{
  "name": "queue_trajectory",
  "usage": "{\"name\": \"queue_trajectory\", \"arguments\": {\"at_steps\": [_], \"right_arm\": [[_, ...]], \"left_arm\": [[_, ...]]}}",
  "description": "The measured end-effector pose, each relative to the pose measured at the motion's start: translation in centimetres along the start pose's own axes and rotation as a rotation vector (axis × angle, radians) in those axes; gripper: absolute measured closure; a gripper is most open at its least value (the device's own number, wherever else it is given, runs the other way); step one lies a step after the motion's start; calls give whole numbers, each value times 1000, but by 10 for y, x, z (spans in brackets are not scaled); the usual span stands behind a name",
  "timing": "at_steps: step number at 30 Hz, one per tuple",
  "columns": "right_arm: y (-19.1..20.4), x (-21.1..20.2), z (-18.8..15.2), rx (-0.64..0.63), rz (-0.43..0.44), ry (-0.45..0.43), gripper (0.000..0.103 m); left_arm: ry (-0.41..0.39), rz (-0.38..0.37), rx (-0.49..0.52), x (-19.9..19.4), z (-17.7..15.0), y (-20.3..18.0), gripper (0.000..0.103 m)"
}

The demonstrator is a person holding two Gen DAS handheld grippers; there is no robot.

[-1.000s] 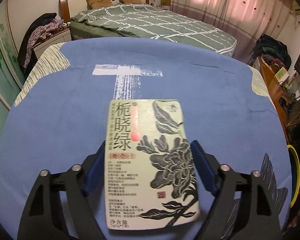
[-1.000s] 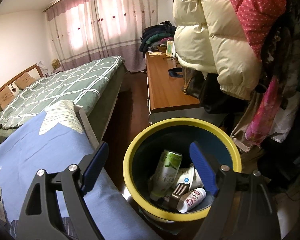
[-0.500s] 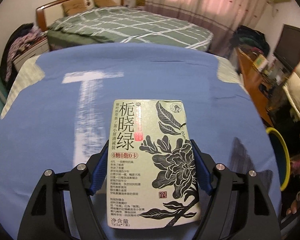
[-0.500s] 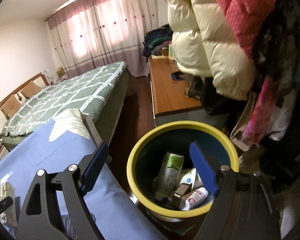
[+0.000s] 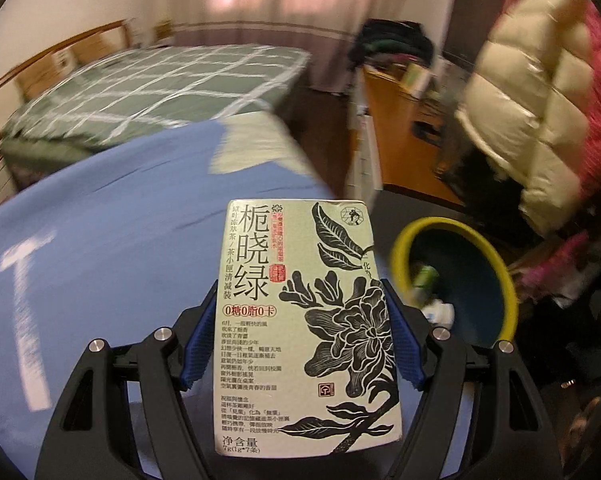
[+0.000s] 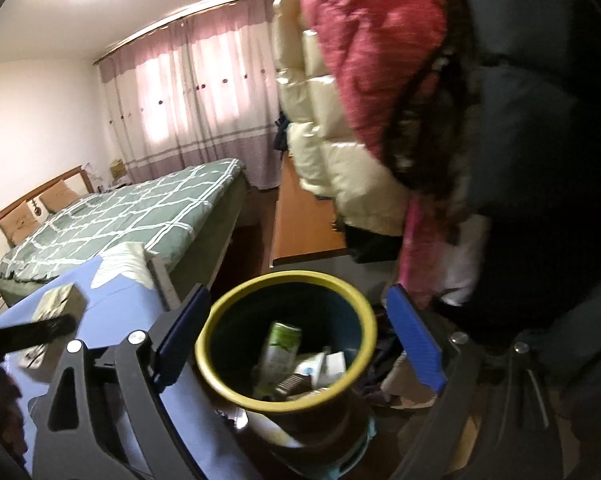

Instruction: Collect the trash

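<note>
A pale green tea box (image 5: pixel 304 320) printed with a black flower is clamped between the blue pads of my left gripper (image 5: pixel 300 334), held above the blue tablecloth (image 5: pixel 100 264). The yellow-rimmed bin (image 5: pixel 452 280) stands to its right, below table level. In the right wrist view the same bin (image 6: pixel 286 344) lies beneath my right gripper (image 6: pixel 300 336), whose jaws are opening with nothing between them. Inside the bin lie a green can (image 6: pixel 278 350) and other packaging. The tea box (image 6: pixel 56 300) and the left gripper's black arm show at the left edge.
A green checked bed (image 5: pixel 152 80) lies beyond the table. An orange wooden desk (image 5: pixel 404 132) stands right of it. Cream and red puffy jackets (image 6: pixel 340 120) hang over the bin. Dark clutter surrounds the bin's base.
The left gripper has swung right with the tea box, bringing the bin into its view. The right gripper has risen over the bin and its jaws have widened a little.
</note>
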State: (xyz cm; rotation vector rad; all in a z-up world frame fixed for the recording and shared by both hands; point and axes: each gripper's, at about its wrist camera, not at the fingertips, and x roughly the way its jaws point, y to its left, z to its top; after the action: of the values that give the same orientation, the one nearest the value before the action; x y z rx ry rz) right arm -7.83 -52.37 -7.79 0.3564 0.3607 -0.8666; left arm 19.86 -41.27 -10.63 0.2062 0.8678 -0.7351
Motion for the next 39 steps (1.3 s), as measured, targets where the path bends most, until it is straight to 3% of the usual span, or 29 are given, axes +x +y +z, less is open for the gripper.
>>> {"name": "queue_trajectory", "arguments": {"at_steps": [6, 10, 14, 21, 22, 23, 24, 30, 34, 39], "right_arm": [[-35, -6, -5, 39, -33, 7, 18], [-53, -1, -8, 75, -43, 26, 18], [-63, -1, -6, 92, -46, 21, 18], [-70, -3, -4, 101, -52, 6, 18], [-70, -4, -5, 104, -53, 8, 18], [-70, -3, -5, 104, -54, 10, 18], [-70, -4, -5, 104, -54, 12, 18], [-59, -10, -3, 82, -24, 9, 16], [-40, -9, -6, 36, 35, 35, 14], [-3, -13, -11, -51, 138, 76, 13]], "left_arm": [[31, -73, 125, 28, 17, -93, 30], [94, -109, 183, 60, 19, -142, 30], [139, -130, 201, 85, 18, -172, 30], [157, -144, 189, 111, 24, -191, 29], [154, -138, 188, 113, 25, -193, 26], [148, -130, 192, 114, 25, -193, 12], [138, -117, 196, 113, 26, -193, 6], [24, -62, 175, 55, 23, -149, 5], [-95, -43, 135, -13, 7, -96, 5], [-221, 57, 53, -103, -39, -23, 5]]}}
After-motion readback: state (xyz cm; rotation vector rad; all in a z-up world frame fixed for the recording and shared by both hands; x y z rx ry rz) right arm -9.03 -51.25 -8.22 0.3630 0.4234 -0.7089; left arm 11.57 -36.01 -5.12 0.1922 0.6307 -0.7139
